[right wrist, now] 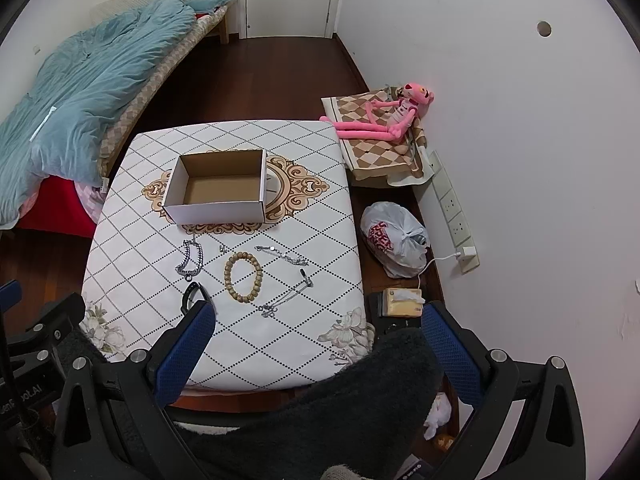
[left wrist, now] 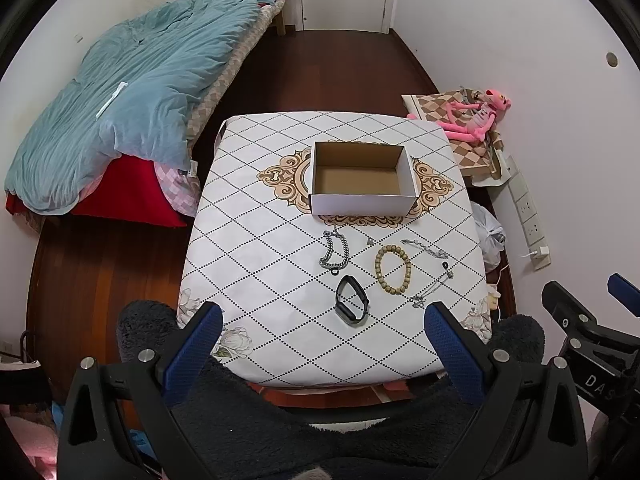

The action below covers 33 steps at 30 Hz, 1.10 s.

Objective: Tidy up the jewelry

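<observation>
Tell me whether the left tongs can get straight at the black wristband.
Probably yes: the left tongs are open and empty, and the black wristband lies uncovered on the table just ahead, nothing between.

Matt printed cloth over the desk (left wrist: pixel 256 264), smooth, with black dotted diamonds. Plain cardboard box (left wrist: pixel 360 180), white matt outside, raw brown inside. Shiny metal in the chunky chain bracelet (left wrist: pixel 334 252) and the thin chains (left wrist: pixel 430 280). Dull wooden-looking beads on the beaded bracelet (left wrist: pixel 393 269). Smooth matt black plastic or rubber on the watch band (left wrist: pixel 352 306). Rough knurled blue pads on the jaws, black plastic frames with bright metal screws. Fuzzy dark fleece on the sleeve (left wrist: pixel 280 420). Glossy dark wood floor (left wrist: pixel 328 72). Crinkled plastic bag (right wrist: pixel 394 240). Plush pink toy (right wrist: pixel 384 120).
</observation>
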Each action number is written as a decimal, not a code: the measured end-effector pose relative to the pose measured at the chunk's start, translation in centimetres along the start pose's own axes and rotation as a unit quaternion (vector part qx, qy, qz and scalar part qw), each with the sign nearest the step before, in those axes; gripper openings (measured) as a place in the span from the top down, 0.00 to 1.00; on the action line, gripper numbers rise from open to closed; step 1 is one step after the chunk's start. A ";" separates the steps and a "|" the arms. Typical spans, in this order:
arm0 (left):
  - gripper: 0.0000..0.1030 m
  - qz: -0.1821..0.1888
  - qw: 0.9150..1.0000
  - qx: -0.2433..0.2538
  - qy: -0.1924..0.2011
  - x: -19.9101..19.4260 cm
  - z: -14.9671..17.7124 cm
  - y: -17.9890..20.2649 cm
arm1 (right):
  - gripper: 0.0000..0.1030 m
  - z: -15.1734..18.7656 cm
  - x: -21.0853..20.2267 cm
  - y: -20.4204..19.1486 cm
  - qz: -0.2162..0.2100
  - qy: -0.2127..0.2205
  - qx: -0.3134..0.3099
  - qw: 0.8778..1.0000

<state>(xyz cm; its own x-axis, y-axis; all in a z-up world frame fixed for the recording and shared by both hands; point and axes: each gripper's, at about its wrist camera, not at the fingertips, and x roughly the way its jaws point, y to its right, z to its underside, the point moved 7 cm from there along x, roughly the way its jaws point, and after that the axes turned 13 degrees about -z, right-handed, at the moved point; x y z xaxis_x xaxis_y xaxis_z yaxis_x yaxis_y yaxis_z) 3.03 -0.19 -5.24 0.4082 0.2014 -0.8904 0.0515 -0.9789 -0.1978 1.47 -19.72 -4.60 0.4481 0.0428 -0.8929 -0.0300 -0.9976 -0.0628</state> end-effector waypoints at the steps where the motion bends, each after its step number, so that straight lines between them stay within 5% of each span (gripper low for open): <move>1: 0.00 0.000 1.000 0.000 0.001 0.0 0.0 0.0 | 0.00 0.0 0.0 -0.1 0.000 0.001 0.000 1.000; 17: 0.00 -0.010 1.000 -0.005 -0.001 1.4 -0.4 -0.1 | 0.00 -0.4 1.0 0.0 0.005 0.000 0.002 1.000; 26: 0.00 -0.065 0.998 -0.020 -0.012 8.2 -1.7 -1.3 | 0.00 -0.9 7.8 -0.3 0.005 -0.020 0.007 1.000; 33: 0.00 -0.094 0.995 -0.005 -0.041 14.6 -1.4 -1.2 | 0.00 0.0 16.2 0.2 0.001 -0.075 0.025 0.997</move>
<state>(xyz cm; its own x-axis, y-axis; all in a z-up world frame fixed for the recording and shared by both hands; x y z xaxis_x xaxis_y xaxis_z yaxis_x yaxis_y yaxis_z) 10.26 3.86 -17.45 0.3147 0.3826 -0.8687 0.1294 -0.9239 -0.3601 8.73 -19.19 -19.13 0.3087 0.0518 -0.9498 -0.0775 -0.9938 -0.0794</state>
